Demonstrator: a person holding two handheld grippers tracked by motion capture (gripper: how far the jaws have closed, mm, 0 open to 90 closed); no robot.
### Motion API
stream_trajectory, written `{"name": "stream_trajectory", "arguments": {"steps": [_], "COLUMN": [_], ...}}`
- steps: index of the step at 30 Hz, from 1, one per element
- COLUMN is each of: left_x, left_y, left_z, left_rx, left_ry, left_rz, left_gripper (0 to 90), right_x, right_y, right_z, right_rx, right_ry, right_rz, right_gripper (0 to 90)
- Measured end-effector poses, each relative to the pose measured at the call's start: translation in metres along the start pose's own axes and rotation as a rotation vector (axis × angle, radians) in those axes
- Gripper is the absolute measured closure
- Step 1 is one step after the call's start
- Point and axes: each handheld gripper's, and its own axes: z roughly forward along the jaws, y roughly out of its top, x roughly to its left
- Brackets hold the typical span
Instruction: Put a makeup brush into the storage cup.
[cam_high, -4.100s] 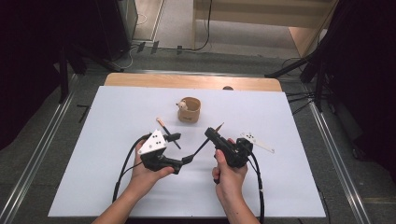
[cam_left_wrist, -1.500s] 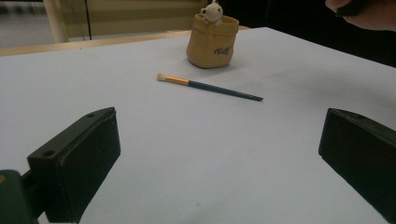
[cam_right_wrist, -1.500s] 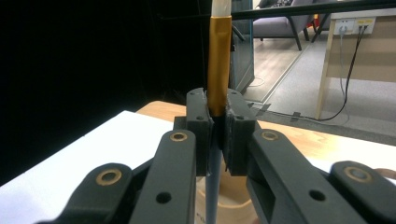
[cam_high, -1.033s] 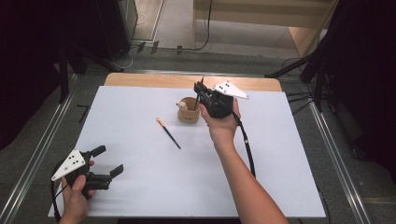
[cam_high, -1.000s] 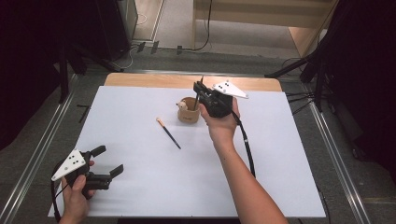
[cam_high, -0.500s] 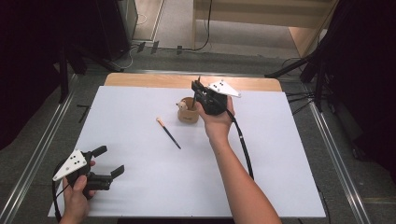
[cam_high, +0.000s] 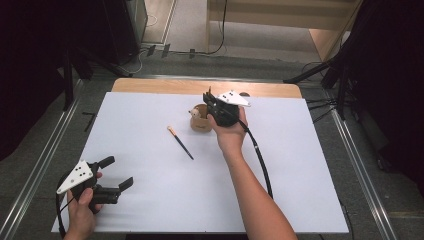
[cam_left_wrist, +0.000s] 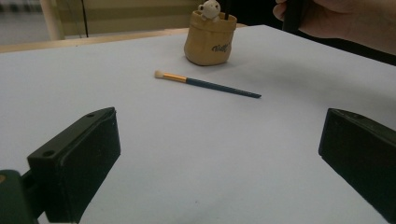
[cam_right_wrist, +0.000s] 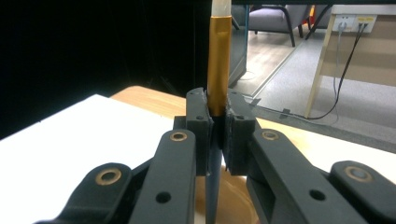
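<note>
A white sheet covers the table, whose bare wooden edge shows along the far side, with grey floor and dark drapes around it. In the high view, a small tan sack-shaped pot stands near the far middle of the sheet. The right gripper hangs just beside and above the pot's right side, held by the right hand; its jaw tips are hard to make out against the pot from here. A loose brush lies flat to the left of the pot, well apart from it, its long axis diagonal: the pale bristle end points far-left, the dark handle tip near-right. The left gripper sits at the near left corner in the left hand, jaws spread wide and empty.

In the left gripper view, the two black jaws stand far apart over bare sheet. Beyond them the loose brush lies crosswise, bristles to the left. The pot stands behind it with a small white figure on its rim and a dark stick rising from it, cut off by the top edge.

In the right gripper view, the jaws are closed on a second brush held upright: its gold ferrule rises above the pads, the pale bristle part runs out of the frame's top, and the dark handle drops toward the pot's rim, its lower end hidden.
</note>
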Motion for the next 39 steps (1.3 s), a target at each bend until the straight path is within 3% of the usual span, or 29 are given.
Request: {"name": "stream_trajectory", "arguments": {"steps": [11, 19, 20, 22, 26, 30, 35, 39], "left_x": [0.0, 0.0, -0.001, -0.001, -0.001, -0.001, -0.001, -0.001], "left_y": [0.0, 0.0, 0.0, 0.0, 0.0, 0.0, 0.0, 0.0], "left_z": [0.001, 0.001, 0.001, 0.001, 0.002, 0.002, 0.002, 0.003], "left_rx": [0.002, 0.007, 0.007, 0.007, 0.007, 0.008, 0.006, 0.007], "left_ry": [-0.003, -0.004, -0.003, -0.004, -0.005, -0.006, -0.006, -0.007], "left_rz": [0.002, 0.003, 0.003, 0.003, 0.002, 0.005, 0.004, 0.006], "left_gripper": [0.0, 0.0, 0.0, 0.0, 0.0, 0.0, 0.0, 0.0], "right_x": [0.003, -0.001, -0.001, -0.001, -0.002, -0.005, -0.01, -0.014], "right_y": [-0.012, -0.02, -0.021, -0.021, -0.018, -0.018, -0.021, -0.026], "right_z": [0.008, 0.009, 0.009, 0.009, 0.004, -0.006, -0.021, -0.035], "right_rx": [0.038, 0.074, 0.082, 0.091, 0.141, 0.141, 0.156, 0.139], "right_ry": [-0.003, -0.04, -0.045, -0.054, -0.075, -0.077, -0.086, -0.091], "right_rz": [0.002, -0.001, 0.002, 0.03, 0.06, 0.066, 0.065, 0.024], "right_gripper": [84.6, 83.9, 80.8, 58.9, 42.0, 33.5, 13.3, 11.0]}}
